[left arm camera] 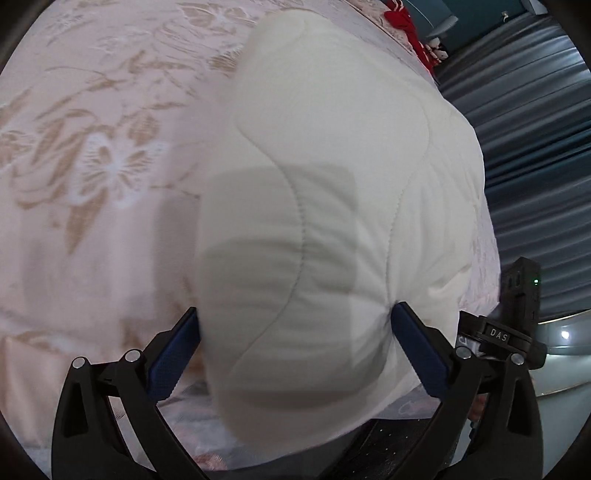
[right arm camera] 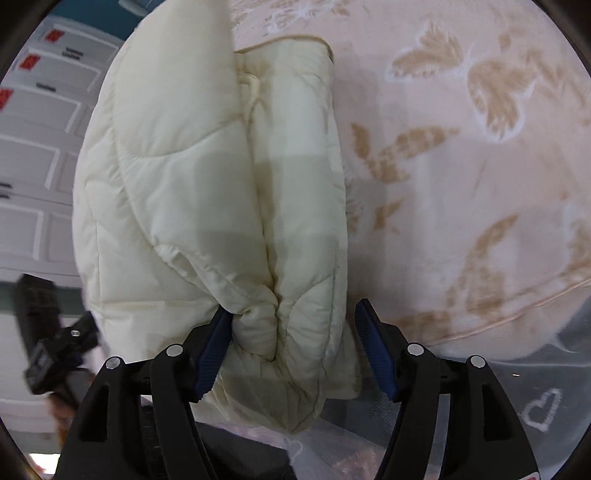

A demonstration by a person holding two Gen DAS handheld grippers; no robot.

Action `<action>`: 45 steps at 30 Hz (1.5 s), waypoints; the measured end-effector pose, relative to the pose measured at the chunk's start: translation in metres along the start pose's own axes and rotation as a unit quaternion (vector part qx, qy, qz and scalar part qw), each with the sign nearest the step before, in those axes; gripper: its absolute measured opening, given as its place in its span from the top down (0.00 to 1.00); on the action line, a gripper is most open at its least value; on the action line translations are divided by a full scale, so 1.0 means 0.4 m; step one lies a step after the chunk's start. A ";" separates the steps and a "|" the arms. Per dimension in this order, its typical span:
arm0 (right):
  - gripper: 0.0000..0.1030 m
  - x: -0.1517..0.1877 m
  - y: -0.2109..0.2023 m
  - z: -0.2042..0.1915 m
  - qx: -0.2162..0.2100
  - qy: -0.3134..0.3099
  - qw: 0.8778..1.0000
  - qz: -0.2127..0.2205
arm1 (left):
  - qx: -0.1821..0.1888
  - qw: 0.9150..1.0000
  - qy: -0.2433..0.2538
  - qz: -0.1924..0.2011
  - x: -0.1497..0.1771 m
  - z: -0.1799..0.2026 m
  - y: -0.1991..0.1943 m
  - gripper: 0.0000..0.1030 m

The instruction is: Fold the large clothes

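A cream quilted jacket (left arm camera: 332,129) lies folded into a thick bundle on a pink bedspread with tan flowers (left arm camera: 92,166). My left gripper (left arm camera: 295,314) stands wide over the bundle's near end. The puffy fold fills the gap and brushes both blue pads (left arm camera: 417,350). In the right wrist view the jacket (right arm camera: 177,166) shows its folded layers and a seam down the middle. My right gripper (right arm camera: 291,314) straddles its near corner. The left pad (right arm camera: 210,354) touches the fabric, while the right pad (right arm camera: 376,354) stands just off it.
The bedspread (right arm camera: 461,184) stretches away beside the jacket. A red cloth (left arm camera: 402,22) lies at the far bed edge, by grey ribbed panels (left arm camera: 535,147). The other tool's body (left arm camera: 517,314) is close alongside. White drawers with red labels (right arm camera: 37,147) stand beyond the bed.
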State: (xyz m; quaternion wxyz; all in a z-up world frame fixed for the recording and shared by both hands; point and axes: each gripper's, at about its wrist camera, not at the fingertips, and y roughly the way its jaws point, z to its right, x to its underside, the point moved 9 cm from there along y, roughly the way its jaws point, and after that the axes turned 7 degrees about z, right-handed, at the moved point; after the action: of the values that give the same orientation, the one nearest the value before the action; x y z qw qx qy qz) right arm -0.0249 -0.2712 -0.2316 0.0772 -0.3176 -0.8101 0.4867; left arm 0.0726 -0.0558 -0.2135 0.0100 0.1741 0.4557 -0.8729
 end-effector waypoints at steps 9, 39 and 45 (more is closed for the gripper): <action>0.75 -0.006 -0.054 -0.096 0.027 -0.071 0.996 0.045 | -0.062 0.992 0.102 0.044 -0.061 0.106 -0.070 0.33; 0.81 -0.386 0.139 -0.368 0.202 -0.267 0.928 0.162 | -0.246 0.931 0.222 0.153 -0.509 0.027 0.045 0.38; 0.81 -0.378 0.165 -0.357 0.224 -0.290 0.916 0.164 | -0.269 0.926 0.217 0.152 -0.490 0.004 0.067 0.34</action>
State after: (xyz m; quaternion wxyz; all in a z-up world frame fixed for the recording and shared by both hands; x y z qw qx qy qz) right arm 0.1851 -0.2335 -0.1856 -0.1731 -0.2652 -0.6035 0.7318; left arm 0.2611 -0.1002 -0.1725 0.0897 0.4166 0.6329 -0.6465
